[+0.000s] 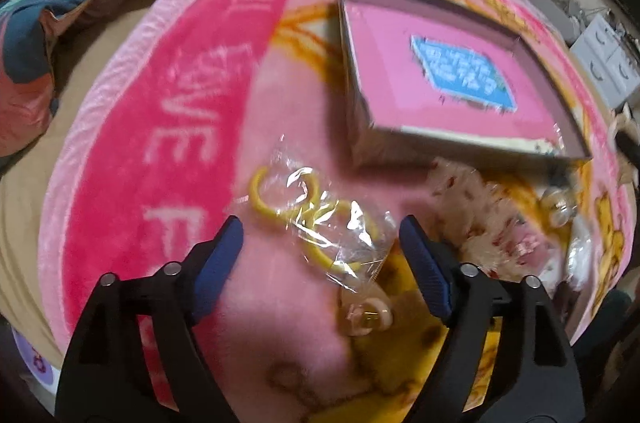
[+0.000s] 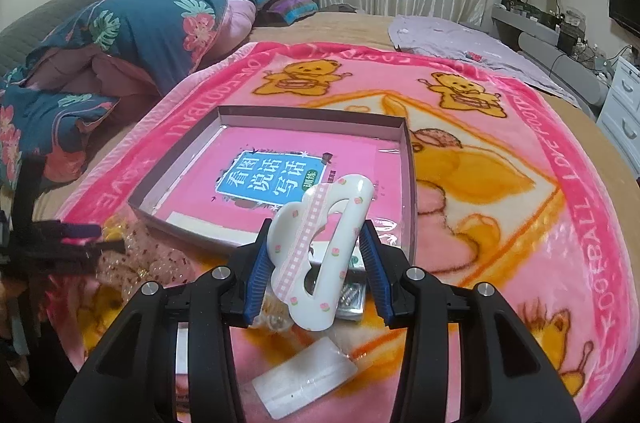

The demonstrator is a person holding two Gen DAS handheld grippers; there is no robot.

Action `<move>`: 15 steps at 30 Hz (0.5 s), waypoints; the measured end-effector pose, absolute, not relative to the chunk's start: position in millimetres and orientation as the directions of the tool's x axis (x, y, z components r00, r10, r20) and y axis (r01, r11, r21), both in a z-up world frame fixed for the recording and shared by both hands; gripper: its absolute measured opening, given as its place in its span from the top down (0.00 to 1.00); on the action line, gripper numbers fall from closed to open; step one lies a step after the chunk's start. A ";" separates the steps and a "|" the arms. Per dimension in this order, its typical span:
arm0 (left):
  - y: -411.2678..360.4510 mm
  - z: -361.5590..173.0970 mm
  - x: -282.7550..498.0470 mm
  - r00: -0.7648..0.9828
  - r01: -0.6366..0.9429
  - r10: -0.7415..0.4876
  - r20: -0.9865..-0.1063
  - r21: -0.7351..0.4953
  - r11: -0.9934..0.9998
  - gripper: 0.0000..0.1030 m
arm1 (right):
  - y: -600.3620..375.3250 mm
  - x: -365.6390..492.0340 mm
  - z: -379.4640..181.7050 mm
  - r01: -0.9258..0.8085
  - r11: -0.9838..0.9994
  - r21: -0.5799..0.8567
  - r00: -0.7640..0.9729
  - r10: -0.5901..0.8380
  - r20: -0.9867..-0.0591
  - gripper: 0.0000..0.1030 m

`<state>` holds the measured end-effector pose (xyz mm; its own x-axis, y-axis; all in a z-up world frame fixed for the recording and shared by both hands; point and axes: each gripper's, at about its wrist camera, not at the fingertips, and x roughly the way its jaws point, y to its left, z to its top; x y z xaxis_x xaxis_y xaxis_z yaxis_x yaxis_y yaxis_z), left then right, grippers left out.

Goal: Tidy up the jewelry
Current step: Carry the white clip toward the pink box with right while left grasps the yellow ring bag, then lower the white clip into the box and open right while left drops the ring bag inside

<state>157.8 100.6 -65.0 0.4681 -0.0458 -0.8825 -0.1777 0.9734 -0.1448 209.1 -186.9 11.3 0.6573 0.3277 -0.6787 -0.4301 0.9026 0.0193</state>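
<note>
My left gripper [image 1: 320, 227] is open above a clear plastic bag of yellow hair ties [image 1: 316, 219] lying on the pink blanket [image 1: 160, 127]. A small beige ring-shaped piece [image 1: 370, 317] lies just below the bag. The shallow pink box [image 1: 436, 71] stands beyond it. My right gripper [image 2: 316, 235] is shut on a white hair claw clip [image 2: 320, 251] with pink flowers, held above the near edge of the pink box [image 2: 280, 175]. A clear flat packet [image 2: 304, 379] lies on the blanket under the right gripper.
A sheer beige scrunchie with red dots [image 1: 492, 223] and glass beads [image 1: 560, 207] lie right of the bag. A folded floral quilt [image 2: 132, 35] lies at the far left of the bed. White drawers [image 2: 624, 103] stand at the right.
</note>
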 end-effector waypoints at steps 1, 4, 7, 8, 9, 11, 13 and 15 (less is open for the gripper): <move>101.6 -67.4 158.8 0.467 -0.178 -0.039 -0.883 -0.137 0.974 0.25 | -185.3 210.9 10.9 -0.432 0.902 0.019 0.656 0.328 -0.679 0.60; 104.0 -73.5 160.7 0.475 -0.171 -0.032 -0.879 -0.128 0.977 0.25 | -181.6 215.5 10.6 -0.435 0.900 0.016 0.655 0.329 -0.681 0.60; 101.6 -76.1 161.9 0.477 -0.155 -0.012 -0.879 -0.098 0.983 0.38 | -177.6 222.3 10.5 -0.435 0.900 0.018 0.653 0.328 -0.683 0.60; 101.6 -76.4 162.4 0.480 -0.153 -0.004 -0.877 -0.088 0.984 0.42 | -176.7 224.5 10.8 -0.434 0.901 0.019 0.652 0.329 -0.683 0.60; 103.5 -75.9 163.1 0.485 -0.155 0.000 -0.874 -0.086 0.984 0.55 | -175.7 227.5 11.2 -0.432 0.902 0.020 0.654 0.328 -0.682 0.60; 109.4 -72.2 161.8 0.494 -0.165 -0.001 -0.870 -0.094 0.982 0.66 | -173.4 233.8 12.8 -0.430 0.902 0.025 0.655 0.331 -0.679 0.60; 112.6 -68.4 161.7 0.500 -0.168 -0.017 -0.866 -0.117 0.979 0.67 | -171.5 240.7 14.9 -0.428 0.903 0.029 0.657 0.333 -0.676 0.60; 114.4 -63.2 156.5 0.512 -0.162 -0.022 -0.859 -0.122 0.979 0.68 | -170.2 245.9 16.3 -0.426 0.904 0.030 0.660 0.334 -0.673 0.60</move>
